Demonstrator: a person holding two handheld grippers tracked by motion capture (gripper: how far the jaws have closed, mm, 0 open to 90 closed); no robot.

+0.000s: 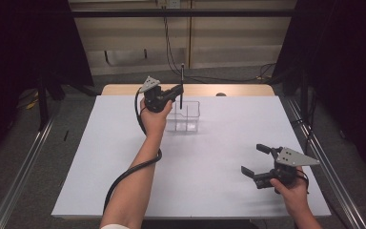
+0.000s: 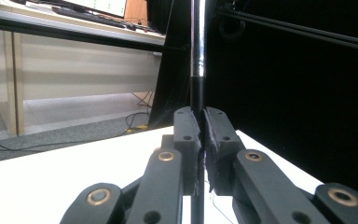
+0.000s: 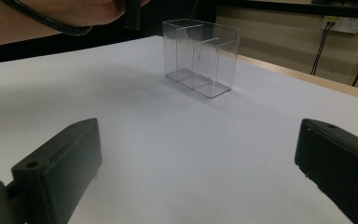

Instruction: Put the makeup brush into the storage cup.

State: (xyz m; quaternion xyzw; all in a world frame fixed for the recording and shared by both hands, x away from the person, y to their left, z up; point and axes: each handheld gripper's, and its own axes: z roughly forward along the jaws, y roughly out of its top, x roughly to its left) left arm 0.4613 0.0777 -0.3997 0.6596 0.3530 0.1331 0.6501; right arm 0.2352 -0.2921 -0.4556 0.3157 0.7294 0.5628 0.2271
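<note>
— Black jaws spread wide, nearest to me: that is my right gripper (image 1: 256, 160), idle low over the white table (image 1: 228, 191) at my right, holding nothing.

— And the other one?

— Farther out, past the middle of the table, my left gripper (image 1: 177, 91) has its jaws pinched tight on a slim pen (image 1: 182, 86) (dark where the jaws bite, shiny metal higher up in the left gripper view (image 2: 198, 56)). It stands close to upright, top end in the air.

— Where does it go?

— Into the clear plastic organizer (image 1: 187, 117) just beneath and beside that gripper, I judge. From the right gripper view the organizer (image 3: 200, 56) shows a divider inside, so several compartments, all looking empty. The pen's lower end seems to sit at or just inside the open top; which compartment, I cannot tell.

— So which step is this?

— The placing step, near its end, as I read it: pen carried, held over the box, not yet let go.

— Next move?

— Lower straight down, keep the shaft vertical so the tip clears the thin dividing wall, then ease the jaws apart. The box is light and unbraced (my right gripper is well apart from it), so a sideways nudge could tip or slide it. Beyond it lie the table's wooden far edge (image 1: 248, 89) and a wall with hanging cables (image 1: 169, 45).
</note>
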